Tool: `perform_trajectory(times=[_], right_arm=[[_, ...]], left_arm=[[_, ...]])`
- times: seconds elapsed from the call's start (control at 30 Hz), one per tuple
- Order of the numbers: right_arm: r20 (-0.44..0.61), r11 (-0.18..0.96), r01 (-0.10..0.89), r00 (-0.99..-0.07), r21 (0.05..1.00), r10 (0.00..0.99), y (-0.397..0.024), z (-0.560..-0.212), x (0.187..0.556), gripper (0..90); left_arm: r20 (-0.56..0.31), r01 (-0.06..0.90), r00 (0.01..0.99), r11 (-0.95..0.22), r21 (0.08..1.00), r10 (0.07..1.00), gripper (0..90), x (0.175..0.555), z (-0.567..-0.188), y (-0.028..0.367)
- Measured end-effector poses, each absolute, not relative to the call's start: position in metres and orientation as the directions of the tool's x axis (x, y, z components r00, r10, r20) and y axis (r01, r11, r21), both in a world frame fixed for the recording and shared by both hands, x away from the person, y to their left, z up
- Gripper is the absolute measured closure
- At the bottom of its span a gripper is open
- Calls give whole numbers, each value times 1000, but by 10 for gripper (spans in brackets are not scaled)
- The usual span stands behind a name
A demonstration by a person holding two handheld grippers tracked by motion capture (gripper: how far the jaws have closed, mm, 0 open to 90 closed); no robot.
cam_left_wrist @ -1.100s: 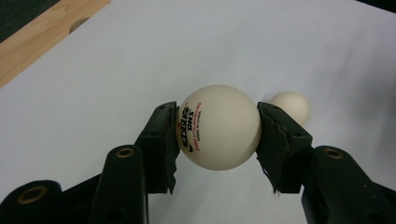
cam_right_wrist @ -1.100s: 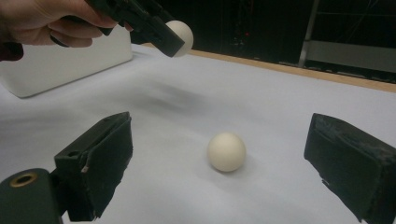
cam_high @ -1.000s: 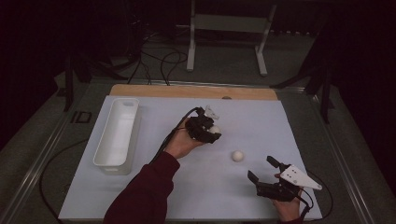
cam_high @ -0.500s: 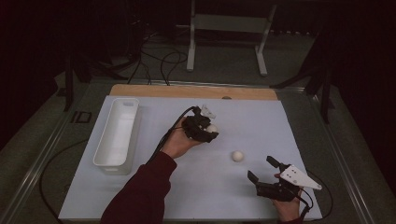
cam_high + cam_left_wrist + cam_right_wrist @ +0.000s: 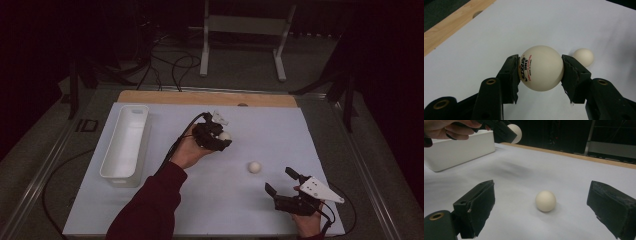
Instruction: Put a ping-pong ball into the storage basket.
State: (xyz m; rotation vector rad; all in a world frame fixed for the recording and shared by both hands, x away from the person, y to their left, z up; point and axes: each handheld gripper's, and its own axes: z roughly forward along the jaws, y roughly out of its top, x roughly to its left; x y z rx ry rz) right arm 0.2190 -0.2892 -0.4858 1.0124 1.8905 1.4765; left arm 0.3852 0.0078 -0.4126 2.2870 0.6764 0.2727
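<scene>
One white mat (image 5: 150, 200) over the table, with one wooden strip (image 5: 165, 97) along its far edge. One white bin (image 5: 125, 145), long and narrow, at about nine o'clock from the mat's middle. Two grippers, two white balls.

Left gripper (image 5: 220, 139) near mat centre, raised above the surface, clamped on the printed ball (image 5: 541, 68); both pads pressed to its sides, red and black lettering turned toward the near jaw.

Right gripper (image 5: 282, 182) at roughly five o'clock, jaws spread wide, nothing between the pads, nothing touched. Loose ball (image 5: 254, 167) lying on the mat between the two grippers, at about eleven o'clock from the right gripper, apart from its jaws.

In the right gripper view, loose ball straight ahead between the open jaws, bin at ten o'clock, held ball above it. Open mat between held ball and bin.
</scene>
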Motion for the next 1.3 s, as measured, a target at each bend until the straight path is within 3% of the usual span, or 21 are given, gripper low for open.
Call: perform_trajectory(times=[1.3], right_arm=[[35, 123, 234, -574, 964, 818, -290, -486, 219, 74]], left_arm=[[7, 397, 823, -584, 708, 567, 512, 386, -400, 36]])
